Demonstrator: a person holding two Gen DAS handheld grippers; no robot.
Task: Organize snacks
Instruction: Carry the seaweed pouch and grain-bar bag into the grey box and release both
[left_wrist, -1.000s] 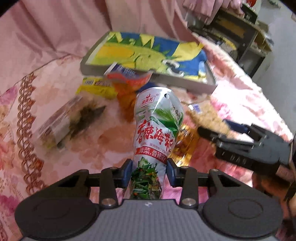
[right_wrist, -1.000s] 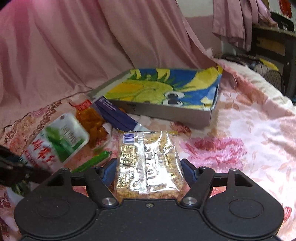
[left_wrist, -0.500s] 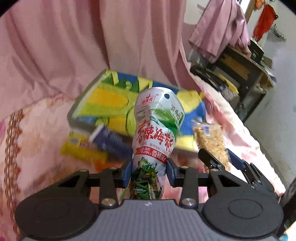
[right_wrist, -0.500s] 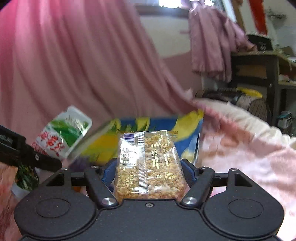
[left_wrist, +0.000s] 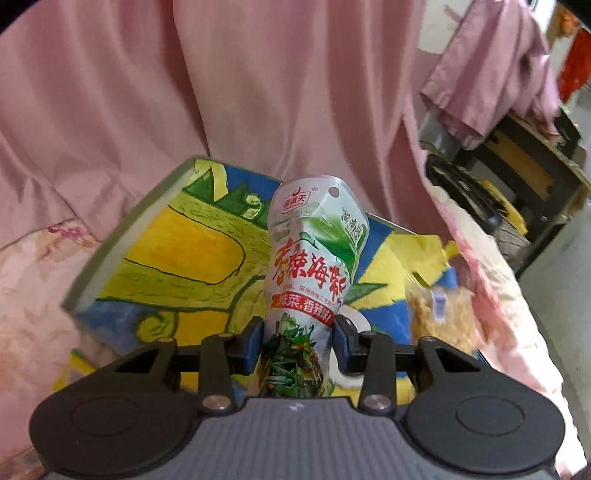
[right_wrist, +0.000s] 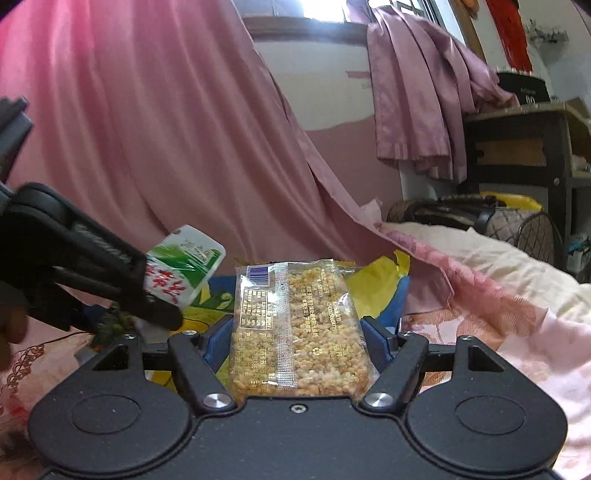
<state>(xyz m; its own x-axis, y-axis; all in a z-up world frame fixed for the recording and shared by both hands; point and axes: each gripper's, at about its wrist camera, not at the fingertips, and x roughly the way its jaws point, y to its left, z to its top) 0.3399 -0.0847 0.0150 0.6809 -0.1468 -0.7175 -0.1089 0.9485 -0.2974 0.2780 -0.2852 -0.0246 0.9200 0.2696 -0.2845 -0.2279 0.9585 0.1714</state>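
The left gripper (left_wrist: 298, 345) is clamped narrowly on the lower part of a seaweed pouch (left_wrist: 314, 266), pads pressing its sides. The right gripper (right_wrist: 297, 341) stands about half open, its jaws closed against the two long edges of a clear pack (right_wrist: 295, 325) of puffed grain. Both snacks are in the air above the box (left_wrist: 177, 258), the shallow grey-walled tray with the bright cartoon lining.

The step in hand looks like carrying both snacks to the box for release. To do it well, I would bring each one low over the box floor before letting go, so neither slides or bounces out over the low wall. The pouch hangs over the box's middle; the pack is over the right part of the box, so setting them side by side needs little sideways correction. Release one at a time, keeping the grippers apart over the box.

The pouch's long axis runs straight along the gripper fingers, its sealed hang-hole top pointing away toward the box's far wall. The pack's long axis also runs forward, barcode end farthest, toward that wall.
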